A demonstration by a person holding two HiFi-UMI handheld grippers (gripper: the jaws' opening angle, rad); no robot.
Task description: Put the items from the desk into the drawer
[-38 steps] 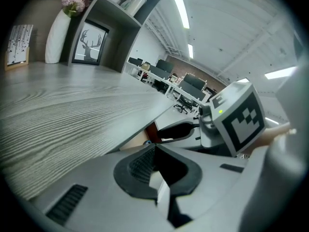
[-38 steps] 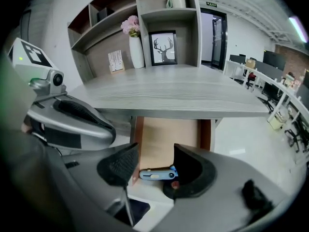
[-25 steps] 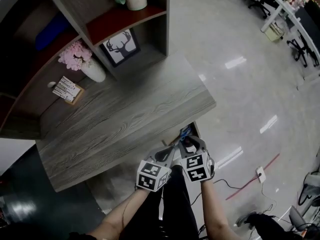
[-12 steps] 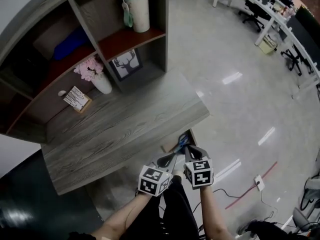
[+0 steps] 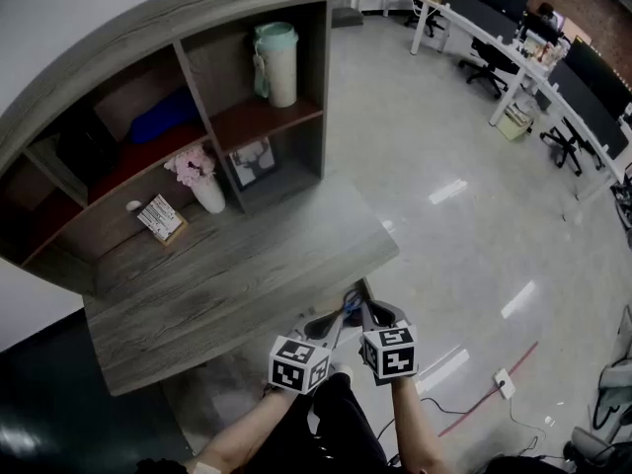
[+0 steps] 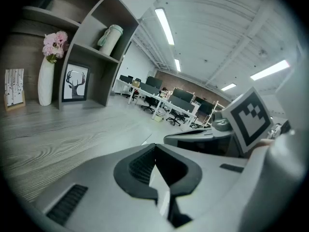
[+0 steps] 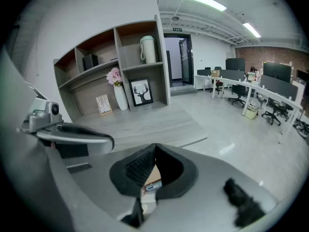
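The grey wooden desk carries a white vase of pink flowers and a small printed card at its back, under the shelf unit. Its front half is bare. The drawer shows only as a sliver under the desk's front right corner, behind the jaws. My left gripper and right gripper hang side by side just in front of that corner. Both are shut with nothing between the pads. The left gripper points across the desk. Below the right gripper, a brown and white bit shows, too small to name.
The shelf unit holds a framed deer picture, a pale tumbler and a dark blue thing. Shiny office floor lies to the right, with desks and chairs far off. A cable and power strip lie near my feet.
Both grippers have risen together from the drawer at the desk's front corner. The head view has tipped up, so more of the shelf unit shows.
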